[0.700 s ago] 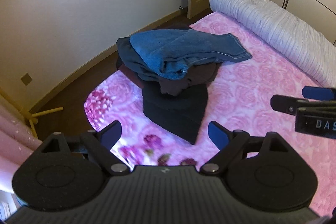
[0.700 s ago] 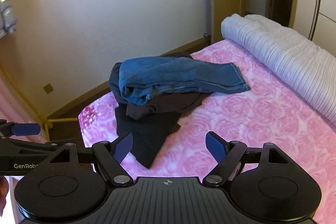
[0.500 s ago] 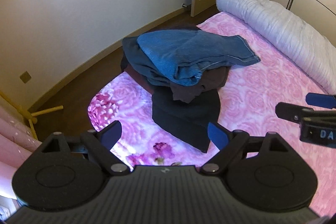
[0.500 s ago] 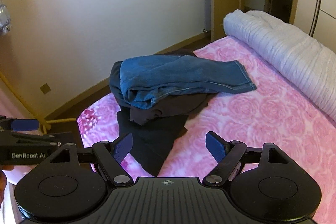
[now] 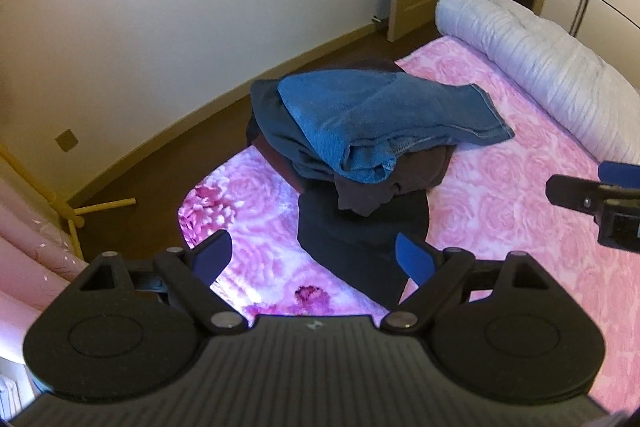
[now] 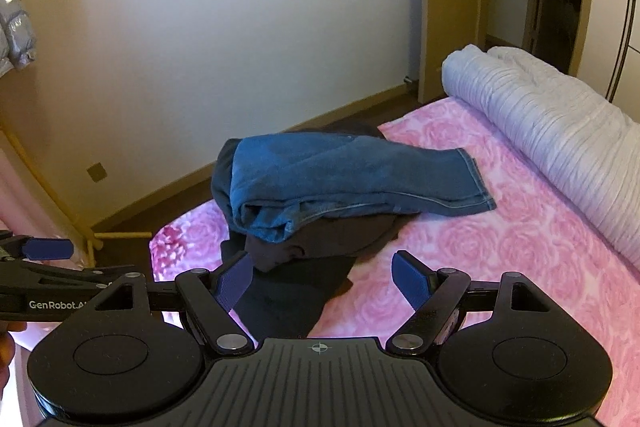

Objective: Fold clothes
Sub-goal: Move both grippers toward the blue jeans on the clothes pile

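A heap of clothes lies on the pink rose-print bed (image 5: pixel 520 211) near its far left corner. Blue jeans (image 5: pixel 384 119) (image 6: pixel 344 183) lie on top, over a brown garment (image 5: pixel 384 187) (image 6: pixel 320 243) and a black garment (image 5: pixel 360 243) (image 6: pixel 288 303) that spreads toward me. My left gripper (image 5: pixel 314 257) is open, hovering short of the black garment's near edge. My right gripper (image 6: pixel 326 281) is open too, above the black garment's front edge and holding nothing. Each gripper shows at the edge of the other's view: the right gripper (image 5: pixel 600 183), the left gripper (image 6: pixel 44 251).
A rolled white duvet (image 5: pixel 540 67) (image 6: pixel 560 139) lies along the bed's right side. Brown floor and a cream wall run behind the pile, with a wooden door (image 6: pixel 452 7) at the back. A yellow wooden rack foot (image 5: pixel 100 205) stands on the floor at left.
Both grippers have moved forward toward the pile, which now looks larger and nearer. Both stayed open. The clothes have not moved.
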Available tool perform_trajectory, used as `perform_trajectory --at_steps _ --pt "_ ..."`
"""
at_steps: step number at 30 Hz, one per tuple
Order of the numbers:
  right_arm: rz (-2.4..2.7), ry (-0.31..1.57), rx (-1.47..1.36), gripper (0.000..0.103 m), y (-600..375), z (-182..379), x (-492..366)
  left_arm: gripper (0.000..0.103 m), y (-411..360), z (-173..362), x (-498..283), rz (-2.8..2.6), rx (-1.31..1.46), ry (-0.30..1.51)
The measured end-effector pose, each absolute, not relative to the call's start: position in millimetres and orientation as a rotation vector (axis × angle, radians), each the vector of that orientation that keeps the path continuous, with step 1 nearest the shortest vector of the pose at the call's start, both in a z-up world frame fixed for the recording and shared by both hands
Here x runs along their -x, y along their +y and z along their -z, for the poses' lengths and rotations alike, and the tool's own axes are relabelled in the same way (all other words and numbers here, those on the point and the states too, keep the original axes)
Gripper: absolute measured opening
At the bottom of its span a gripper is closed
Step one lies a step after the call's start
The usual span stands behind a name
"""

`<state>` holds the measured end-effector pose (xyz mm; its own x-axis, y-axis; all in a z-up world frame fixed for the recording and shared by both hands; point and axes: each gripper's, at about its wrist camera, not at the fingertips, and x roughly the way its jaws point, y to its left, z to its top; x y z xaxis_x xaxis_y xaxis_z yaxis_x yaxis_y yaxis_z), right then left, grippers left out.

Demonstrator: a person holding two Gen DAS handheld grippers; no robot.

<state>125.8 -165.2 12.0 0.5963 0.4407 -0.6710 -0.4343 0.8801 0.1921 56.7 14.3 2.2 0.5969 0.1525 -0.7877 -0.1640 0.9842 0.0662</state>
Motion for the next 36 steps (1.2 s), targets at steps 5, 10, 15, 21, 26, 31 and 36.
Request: perform_trajectory --at_steps 5,10,15,21,26,31,36 --pt "-0.490 0.797 0.006 0.080 -147 -1 -132 0.087 18 -7 -55 -0.192 0.023 0.914" --pt "-0.488 0.805 -0.002 0.080 -142 -2 -135 0.087 21 -4 -58 -0.194 0.012 0.920" --pt "-0.464 0.805 -0.008 0.080 -136 -1 -141 0.087 29 -4 -70 -0.170 0.003 0.910" --pt "-0.439 0.805 0.017 0.080 -124 -3 -149 0.087 40 -4 -86 -0.149 0.011 0.914" --pt "-0.424 0.825 0.033 0.080 -116 1 -156 0.087 47 -1 -95 -0.141 0.022 0.920" --pt "-0.424 0.832 0.044 0.080 -112 5 -159 0.087 51 2 -100 -0.145 0.029 0.928" --pt "-0.428 0.837 0.050 0.080 -109 9 -161 0.087 53 4 -100 -0.150 0.027 0.933"
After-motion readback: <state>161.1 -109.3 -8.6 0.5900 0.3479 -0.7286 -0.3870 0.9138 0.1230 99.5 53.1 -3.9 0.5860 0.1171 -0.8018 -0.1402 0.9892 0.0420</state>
